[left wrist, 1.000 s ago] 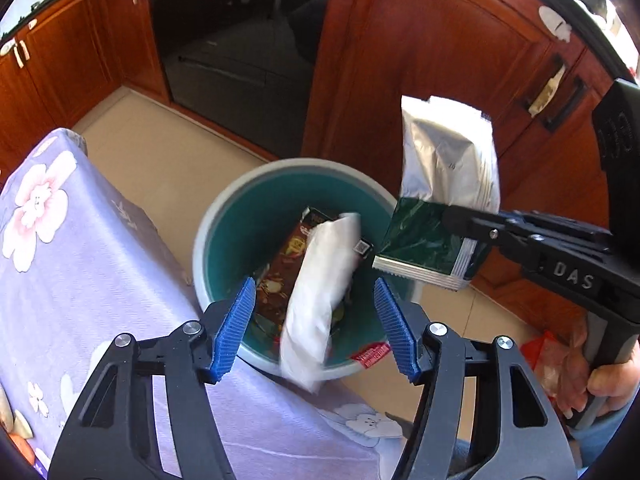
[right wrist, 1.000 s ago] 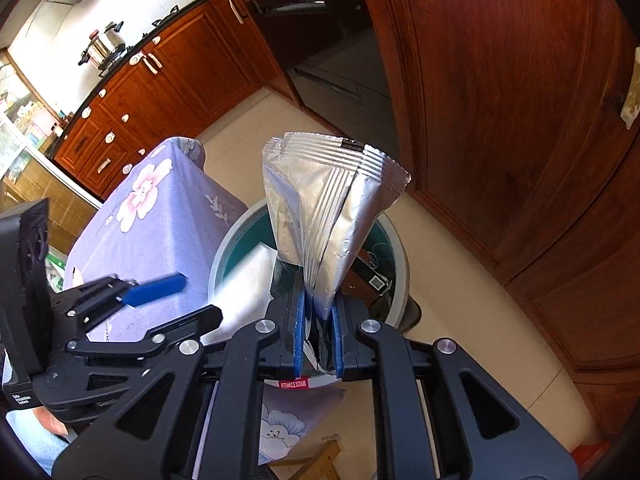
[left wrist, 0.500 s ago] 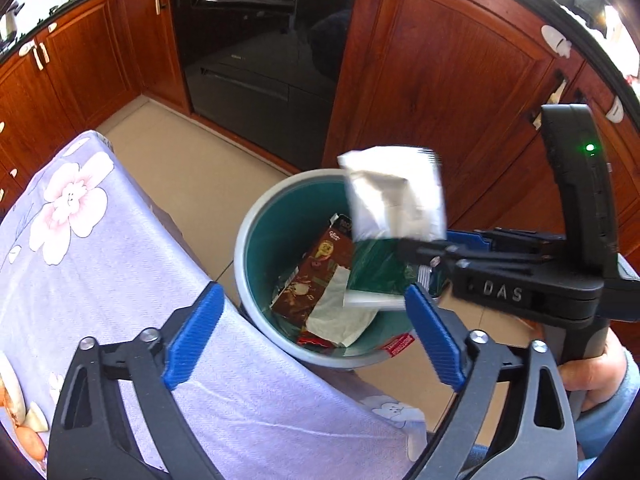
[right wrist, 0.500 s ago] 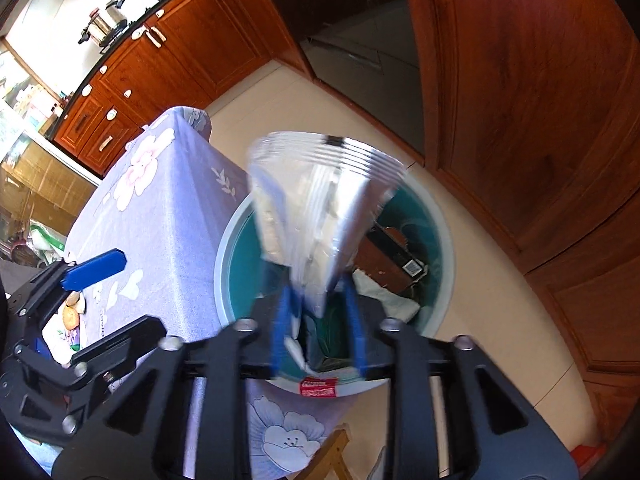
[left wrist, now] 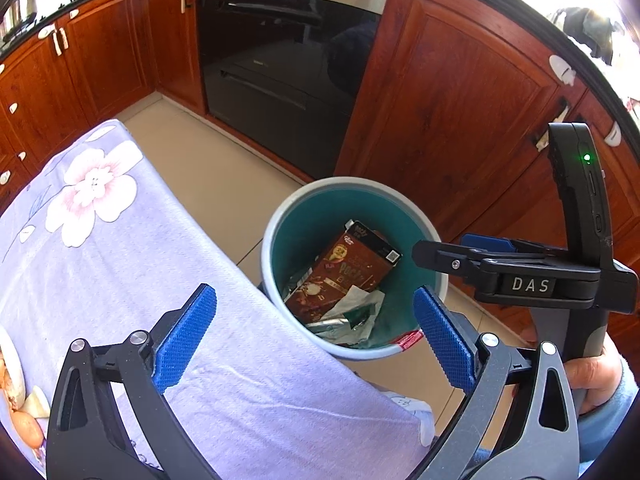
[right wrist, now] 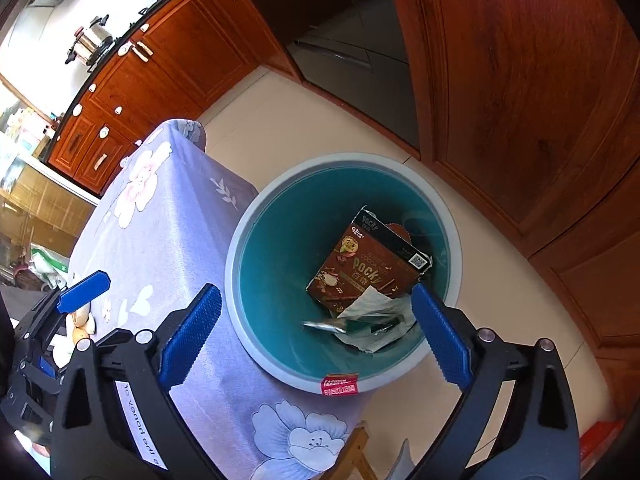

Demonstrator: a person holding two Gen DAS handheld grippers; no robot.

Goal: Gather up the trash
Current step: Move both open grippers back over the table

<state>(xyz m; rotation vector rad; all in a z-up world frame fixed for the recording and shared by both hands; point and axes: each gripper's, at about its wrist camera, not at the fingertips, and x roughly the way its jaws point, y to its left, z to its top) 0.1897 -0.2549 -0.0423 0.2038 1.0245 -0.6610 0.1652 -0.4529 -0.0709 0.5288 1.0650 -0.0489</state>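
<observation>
1. Fingers of the left gripper (left wrist: pixel 314 340) and right gripper (right wrist: pixel 316 340) opening wide, nothing between them.
2. Foil wrappers (right wrist: pixel 368 324) beyond the fingertips, inside the trash bin (right wrist: pixel 240 240) beside the Pocky box (right wrist: pixel 368 268).
3. Wrappers look light, crinkly, slippery; pinch a flat edge.

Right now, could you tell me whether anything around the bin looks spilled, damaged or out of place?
Nothing stands out. The bin stands upright on the floor beside the table, with the brown snack box and crumpled wrappers inside it and nothing spilled around it. Both grippers are empty, their jaws opening.
</observation>
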